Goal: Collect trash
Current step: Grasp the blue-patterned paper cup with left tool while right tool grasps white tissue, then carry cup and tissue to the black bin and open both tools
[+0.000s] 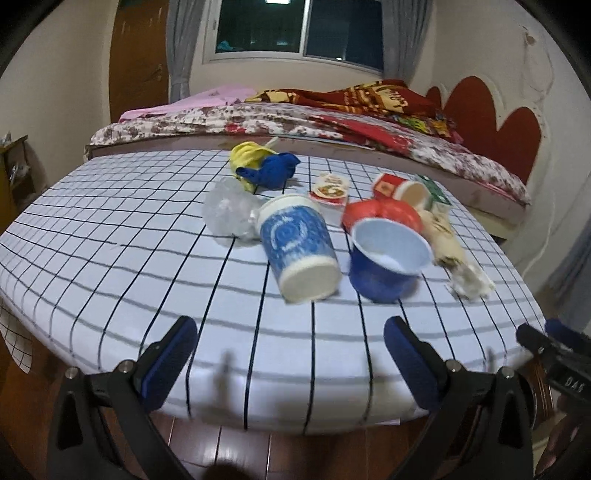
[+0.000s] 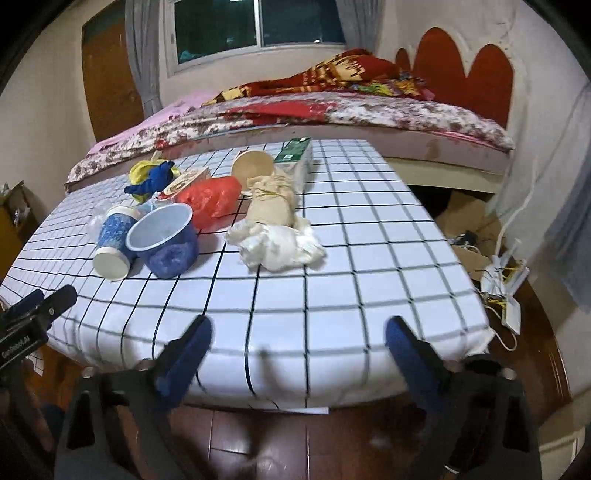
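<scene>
Indoor artificial light falls from above on the checked tablecloth (image 1: pixel 110 221), while the window (image 1: pixel 299 26) behind is dark, with a bright reflection near its top edge. Both fisheye views bend the grid lines strongly and vignette black at the corners. The left gripper (image 1: pixel 290 354) and right gripper (image 2: pixel 299 354) look soft, possibly from motion blur. The wooden floor (image 2: pixel 332 443) carries dull glare.

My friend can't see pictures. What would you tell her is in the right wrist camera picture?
A table with a white checked cloth holds a pile of trash: a blue paper cup on its side, a blue bowl, a red plastic bag and crumpled white tissue. The open right gripper hovers at the near edge, empty. A bed is behind.
</scene>
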`<state>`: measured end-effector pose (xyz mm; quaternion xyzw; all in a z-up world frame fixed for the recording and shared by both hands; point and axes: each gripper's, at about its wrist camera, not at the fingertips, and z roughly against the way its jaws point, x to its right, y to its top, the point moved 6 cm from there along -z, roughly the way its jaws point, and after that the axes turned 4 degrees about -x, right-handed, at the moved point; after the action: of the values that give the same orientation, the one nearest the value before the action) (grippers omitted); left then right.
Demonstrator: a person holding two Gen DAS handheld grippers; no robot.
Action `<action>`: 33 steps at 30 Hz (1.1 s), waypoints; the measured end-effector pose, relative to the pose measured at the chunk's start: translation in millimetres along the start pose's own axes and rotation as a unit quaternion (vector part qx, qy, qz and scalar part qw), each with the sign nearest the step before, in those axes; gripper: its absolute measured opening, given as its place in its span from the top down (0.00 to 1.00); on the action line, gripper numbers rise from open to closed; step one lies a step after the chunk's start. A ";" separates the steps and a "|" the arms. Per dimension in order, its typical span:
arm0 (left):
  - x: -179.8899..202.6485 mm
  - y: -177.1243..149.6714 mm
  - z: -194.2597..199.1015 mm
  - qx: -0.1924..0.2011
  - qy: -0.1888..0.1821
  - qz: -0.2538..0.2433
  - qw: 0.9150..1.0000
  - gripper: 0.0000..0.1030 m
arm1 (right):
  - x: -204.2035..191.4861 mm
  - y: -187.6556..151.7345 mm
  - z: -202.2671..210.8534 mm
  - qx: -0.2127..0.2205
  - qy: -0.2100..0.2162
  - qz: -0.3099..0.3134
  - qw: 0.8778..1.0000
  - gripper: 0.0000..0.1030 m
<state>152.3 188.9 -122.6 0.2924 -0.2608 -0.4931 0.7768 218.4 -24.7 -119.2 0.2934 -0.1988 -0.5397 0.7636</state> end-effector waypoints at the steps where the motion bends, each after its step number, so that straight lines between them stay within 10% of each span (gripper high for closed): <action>1: 0.2 2.8 -4.0 0.000 0.000 0.002 1.000 0.04 | -1.9 3.1 -6.5 -0.003 0.001 0.002 1.000 0.18; 19: 4.1 29.0 -59.0 -0.017 0.005 0.019 1.000 0.21 | -23.8 45.9 -81.7 -0.021 0.009 0.017 1.000 0.26; 23: -0.4 28.6 -66.3 -0.026 -0.004 0.017 1.000 0.41 | -20.5 45.9 -85.3 -0.028 0.025 0.007 0.999 0.54; 33: -9.0 21.1 -47.0 0.005 -0.019 0.010 1.000 0.43 | -8.3 36.3 -72.2 -0.007 0.055 -0.013 0.998 0.70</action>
<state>194.5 213.6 -141.2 0.2842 -0.2805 -0.4893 0.7753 286.1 8.8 -149.1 0.3194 -0.1487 -0.5339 0.7687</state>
